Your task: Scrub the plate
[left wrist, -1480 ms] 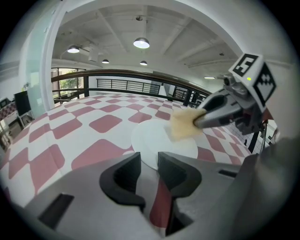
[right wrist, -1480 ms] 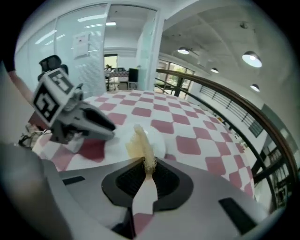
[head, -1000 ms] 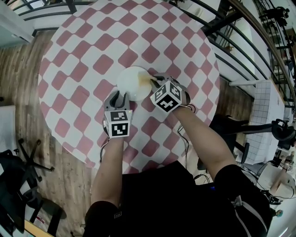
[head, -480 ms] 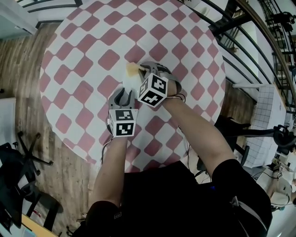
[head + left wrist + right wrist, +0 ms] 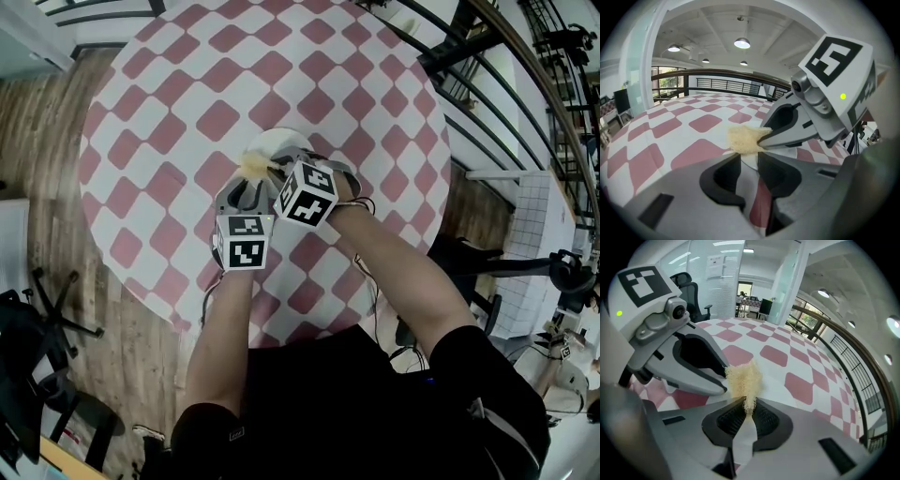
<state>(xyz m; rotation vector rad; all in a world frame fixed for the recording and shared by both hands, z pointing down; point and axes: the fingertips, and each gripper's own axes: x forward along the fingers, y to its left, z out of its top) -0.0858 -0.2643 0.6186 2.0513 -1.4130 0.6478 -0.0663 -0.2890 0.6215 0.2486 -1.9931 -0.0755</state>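
A white plate [image 5: 278, 142] lies on the checked table, mostly hidden under the two grippers. My left gripper [image 5: 247, 193] holds its near rim: in the left gripper view the thin plate edge [image 5: 751, 161] sits pinched between the jaws. My right gripper [image 5: 273, 172] comes in from the right and is shut on a yellow fibrous scrubber [image 5: 744, 378]. The scrubber [image 5: 255, 167] rests on the plate's left part, just beyond the left gripper's fingertips, and shows as a pale tuft [image 5: 745, 138] in the left gripper view.
The round table [image 5: 187, 84] carries a red-and-white checked cloth. A wooden floor [image 5: 56, 122] lies to the left and a black railing [image 5: 487, 103] curves past on the right. A dark office chair [image 5: 37, 356] stands at lower left.
The right gripper has carried the scrubber from the plate's right side, over its far edge, to its left part. The left gripper has kept its hold on the near rim.
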